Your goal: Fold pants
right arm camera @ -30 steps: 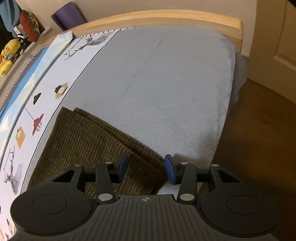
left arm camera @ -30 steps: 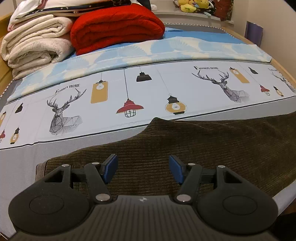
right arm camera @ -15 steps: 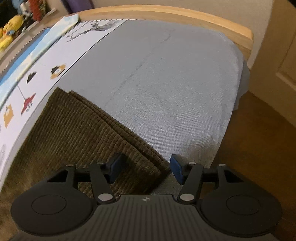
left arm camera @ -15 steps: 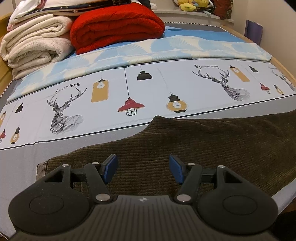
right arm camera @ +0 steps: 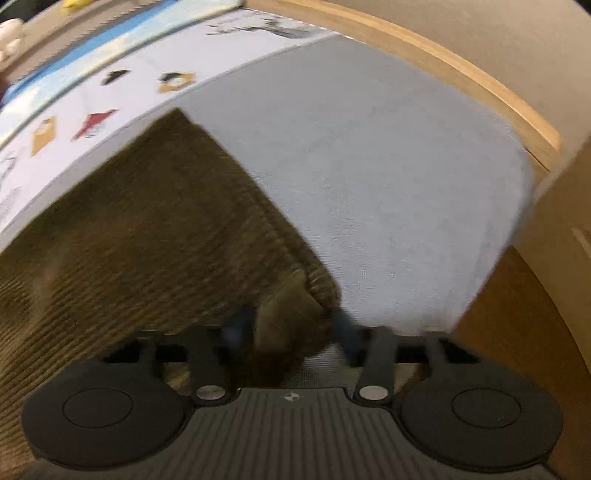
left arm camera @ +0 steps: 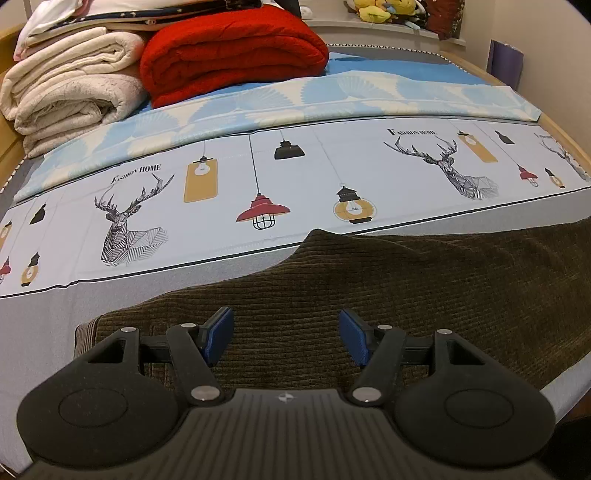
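A home bedroom: printed bed sheet, folded blankets, plush toys.

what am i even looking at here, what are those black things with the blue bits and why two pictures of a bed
The black things are hand-held grippers, one in each of a person's hands. Each carries a wide-angle camera looking forward along its two blue-padded fingers, so you get one picture per hand.

The left gripper is open above brown corduroy pants, which lie flat on a bed. Behind them are a sheet printed with deer and lamps, a red blanket and cream blankets.

The right-hand picture is blurred by motion. It shows the right gripper at the other end of the pants, near the bed's edge, with a bunched corner of cloth between its fingers. The jaws look apart; whether they are pinching it is unclear.
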Demonstrator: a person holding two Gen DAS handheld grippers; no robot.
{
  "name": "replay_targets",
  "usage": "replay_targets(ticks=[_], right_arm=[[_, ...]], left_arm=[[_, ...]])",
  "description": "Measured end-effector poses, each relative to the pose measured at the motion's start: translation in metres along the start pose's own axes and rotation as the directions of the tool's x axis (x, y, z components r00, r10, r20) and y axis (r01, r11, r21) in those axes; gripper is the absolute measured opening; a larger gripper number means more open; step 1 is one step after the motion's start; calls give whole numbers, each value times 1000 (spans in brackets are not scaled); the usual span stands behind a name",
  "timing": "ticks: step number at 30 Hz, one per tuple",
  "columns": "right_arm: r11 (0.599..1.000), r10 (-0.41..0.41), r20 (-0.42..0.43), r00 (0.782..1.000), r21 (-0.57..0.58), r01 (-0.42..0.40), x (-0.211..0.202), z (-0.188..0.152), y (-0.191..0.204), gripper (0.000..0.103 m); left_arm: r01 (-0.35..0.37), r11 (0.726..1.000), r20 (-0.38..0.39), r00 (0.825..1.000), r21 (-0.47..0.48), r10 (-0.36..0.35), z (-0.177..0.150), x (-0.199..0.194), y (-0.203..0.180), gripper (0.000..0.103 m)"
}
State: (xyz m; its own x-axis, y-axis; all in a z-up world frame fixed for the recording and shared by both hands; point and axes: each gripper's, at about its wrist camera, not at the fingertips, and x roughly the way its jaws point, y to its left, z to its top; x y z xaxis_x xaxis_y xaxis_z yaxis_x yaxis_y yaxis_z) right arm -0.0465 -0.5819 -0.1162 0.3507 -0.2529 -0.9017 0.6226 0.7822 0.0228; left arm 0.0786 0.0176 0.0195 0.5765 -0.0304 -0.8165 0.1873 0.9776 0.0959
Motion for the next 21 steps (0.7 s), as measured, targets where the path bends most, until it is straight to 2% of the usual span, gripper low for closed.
replay_targets(ticks=[3, 7, 10, 12, 15, 17, 19, 20, 21], right_arm=[[1000, 8, 20, 1000, -30, -7, -7, 1, 5, 29], [998, 58, 76, 995, 20, -59, -24, 6, 3, 27], [994, 98, 154, 983, 40, -106, -51, 13, 14, 26], [991, 130, 220, 967, 3, -134, -77, 13, 32, 26], [972, 222, 338, 915, -145, -183, -125, 6, 83, 25], [932, 317, 396, 862, -299, -205, -158, -15, 130, 25], [842, 443, 416, 794, -496, -210, -187, -50, 183, 25], [793, 501, 404, 765, -568, -220, -195, -64, 205, 26], [727, 568, 372, 734, -645, -236, -203, -85, 228, 27]], left_arm=[[1, 1000, 0, 1000, -1, -1, 0, 1, -1, 69], [5, 1000, 2, 1000, 3, -5, 2, 1, -3, 69], [4, 1000, 7, 1000, -4, -4, 2, 1, -3, 69], [1, 1000, 9, 1000, -11, -1, 3, 0, -1, 69], [-6, 1000, 15, 1000, -12, 6, 2, -1, 1, 69], [-24, 1000, 9, 1000, -11, 24, 1, 1, 2, 69], [-30, 999, -1, 1000, -16, 30, -1, 3, 4, 69], [-33, 999, -5, 999, -17, 33, -1, 3, 5, 69], [-37, 999, -8, 999, -17, 37, -2, 4, 6, 69]])
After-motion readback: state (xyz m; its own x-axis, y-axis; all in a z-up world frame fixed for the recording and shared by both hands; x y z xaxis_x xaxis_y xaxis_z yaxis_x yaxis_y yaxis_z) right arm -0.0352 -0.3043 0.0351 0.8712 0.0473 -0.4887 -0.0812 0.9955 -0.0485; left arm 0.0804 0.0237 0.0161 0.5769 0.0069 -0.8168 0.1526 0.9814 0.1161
